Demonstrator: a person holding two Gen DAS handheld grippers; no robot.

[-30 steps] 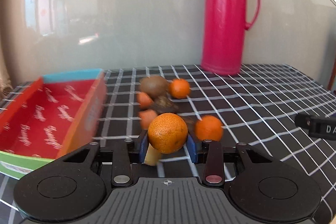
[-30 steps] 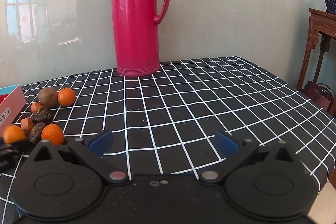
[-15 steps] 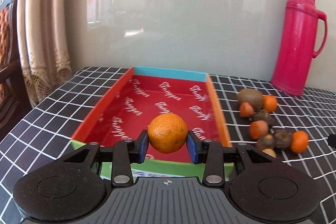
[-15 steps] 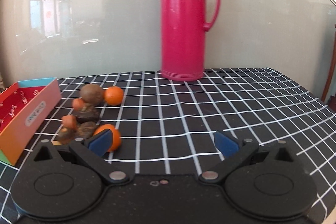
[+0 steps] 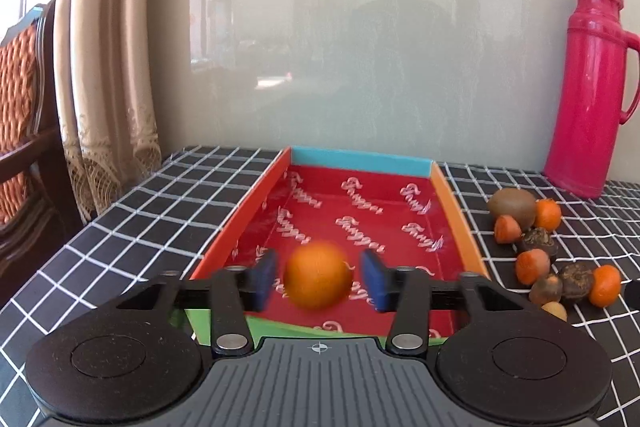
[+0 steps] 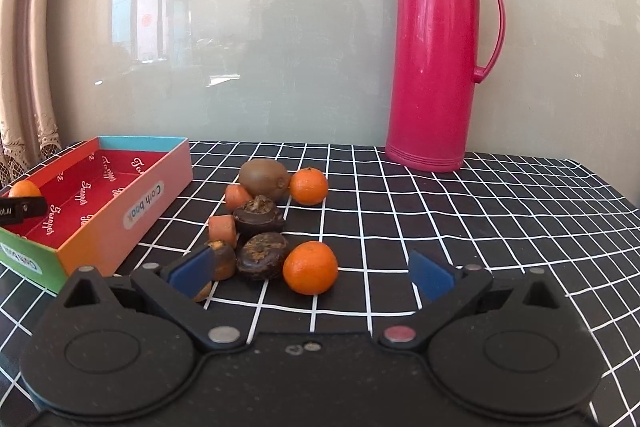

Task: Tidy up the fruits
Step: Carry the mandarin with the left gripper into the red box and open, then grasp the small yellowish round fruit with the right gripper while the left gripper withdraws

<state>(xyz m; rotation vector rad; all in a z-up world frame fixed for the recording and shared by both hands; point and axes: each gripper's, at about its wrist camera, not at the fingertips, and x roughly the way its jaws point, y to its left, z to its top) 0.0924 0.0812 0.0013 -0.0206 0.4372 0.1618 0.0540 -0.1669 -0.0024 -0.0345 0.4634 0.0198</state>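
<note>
Left hand-held gripper with its jaws parted and an orange between the pads, clear of both, over the near end of the red box. The orange is blurred, so it appears to be dropping; whether it touches the box floor cannot be told. Right hand-held gripper empty, jaws spread wide, low over the checked counter.

The remaining fruit lies ahead of the right hand-held gripper: a second orange between its pads and just beyond them, dark brown fruits, a kiwi and a third orange farther ahead. A red flask stands well beyond.

Risks: the released orange is round and may roll or bounce toward the low near wall. The loose pile is tightly packed, so closing on one fruit could nudge its neighbours into rolling.

The right hand-held gripper's left pad covers part of one brownish fruit, and small orange pieces cannot be identified.
</note>
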